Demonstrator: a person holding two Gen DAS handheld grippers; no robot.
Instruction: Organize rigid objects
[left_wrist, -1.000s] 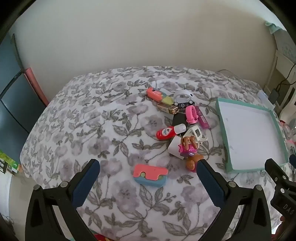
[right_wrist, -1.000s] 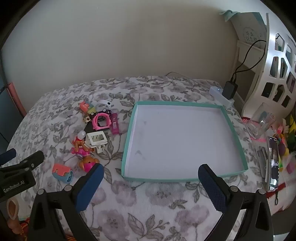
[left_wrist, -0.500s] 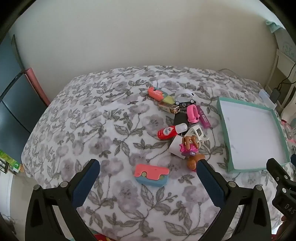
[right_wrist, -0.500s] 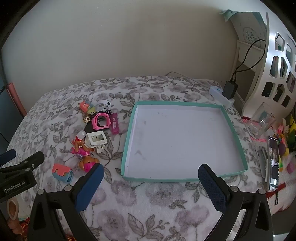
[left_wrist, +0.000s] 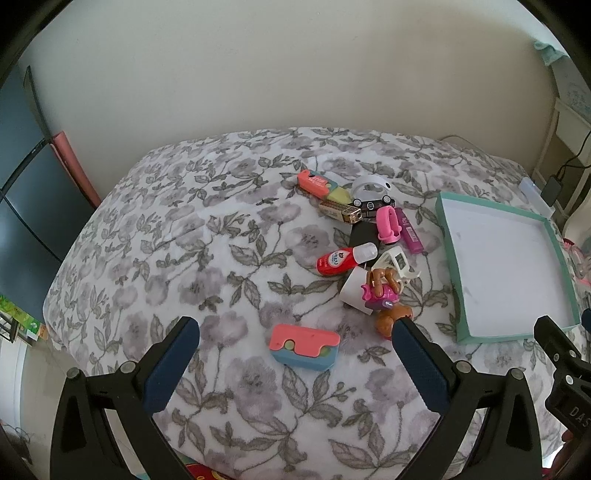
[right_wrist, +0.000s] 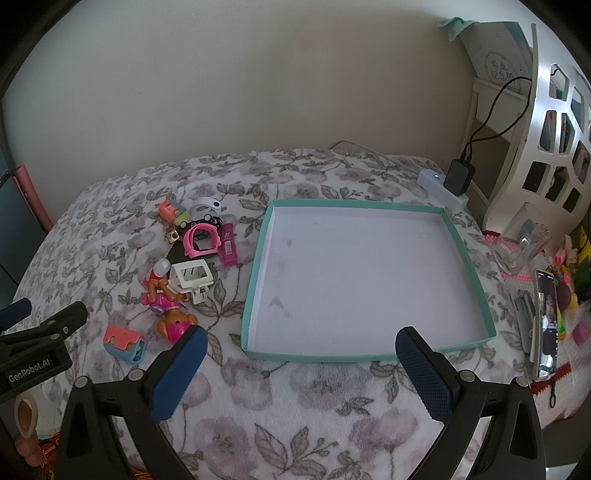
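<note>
Nearest the left wrist camera, the left gripper (left_wrist: 295, 343) hangs released above the flowered bedspread (left_wrist: 184, 258), its blue-padded fingers spread wide with nothing between them; their bases run off the lower edge. Just beyond, between the fingers, lies a pink-and-blue block (left_wrist: 304, 346), alone on the cloth. The right finger's tip covers part of a brown and pink toy dog (left_wrist: 384, 295), which lies against a white tube (left_wrist: 354, 290) at the near end of a heap. In that heap are a red bottle with a white cap (left_wrist: 341, 259), a white frame (left_wrist: 393, 260), a flat black thing (left_wrist: 364, 236) mostly buried, a pink band (left_wrist: 388, 223), a magenta tube (left_wrist: 409, 230), a brass-coloured piece (left_wrist: 340, 213), a black strip with small wheels (left_wrist: 373, 203), a white ring (left_wrist: 369, 184) and a coral and yellow block (left_wrist: 321, 184); what several are I cannot tell.

In the right wrist view the right gripper (right_wrist: 299, 360) is likewise spread and empty, over the near rim of the teal tray (right_wrist: 255, 280), which holds nothing and lies right of the heap. Past the bed's right edge, clutter is too crowded to make out, save a phone (right_wrist: 546, 328) and a clear cup (right_wrist: 521, 247)
</note>
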